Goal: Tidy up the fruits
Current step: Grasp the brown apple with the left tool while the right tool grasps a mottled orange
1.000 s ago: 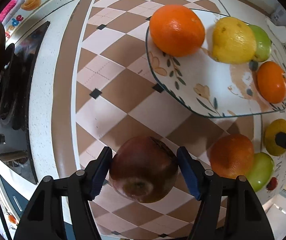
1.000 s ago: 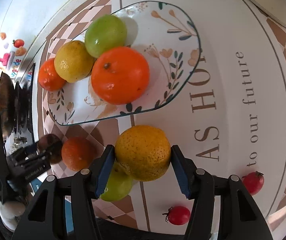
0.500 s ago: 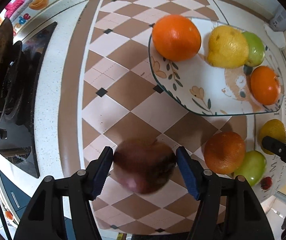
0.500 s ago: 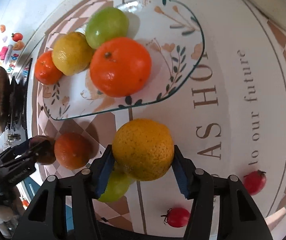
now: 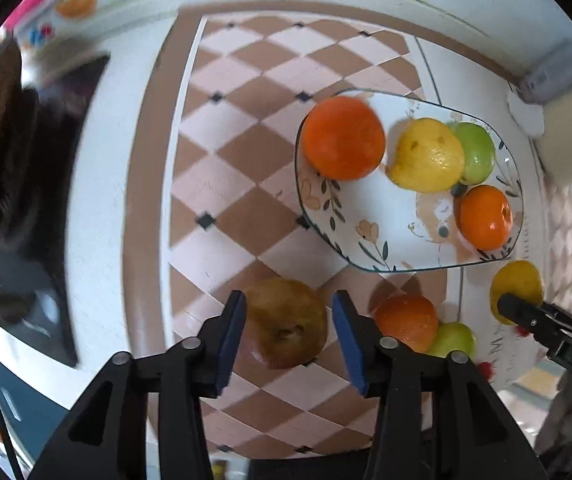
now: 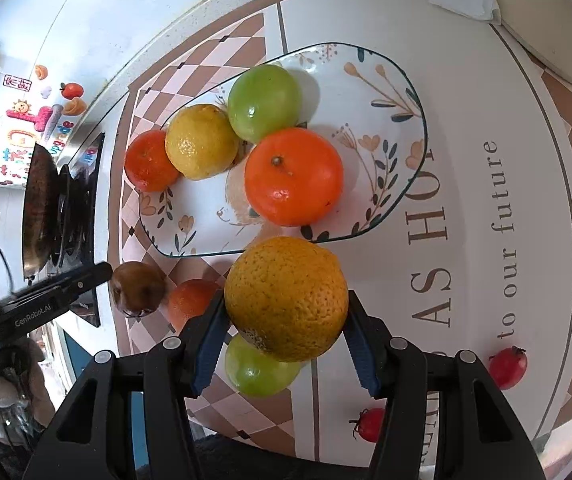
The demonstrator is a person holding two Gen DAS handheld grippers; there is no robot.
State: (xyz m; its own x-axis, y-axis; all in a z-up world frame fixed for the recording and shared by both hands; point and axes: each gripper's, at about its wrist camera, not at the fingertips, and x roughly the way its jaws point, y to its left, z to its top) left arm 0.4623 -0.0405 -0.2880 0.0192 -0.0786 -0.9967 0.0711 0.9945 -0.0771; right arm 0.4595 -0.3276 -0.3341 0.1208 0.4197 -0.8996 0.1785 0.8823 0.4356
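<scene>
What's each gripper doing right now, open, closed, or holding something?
Left gripper: shut on the brown fruit.
Right gripper: shut on the yellow-orange citrus, held above the mat.

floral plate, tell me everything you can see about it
The white glazed plate with painted leaves and flowers has a rounded, uneven outline with a dark rim. It looks ceramic and lies flat on the counter mat, across the seam between checkered and white parts. It holds four fruits: a big orange, a yellow lemon, a green fruit and a small orange. Neither gripper touches it.
</scene>
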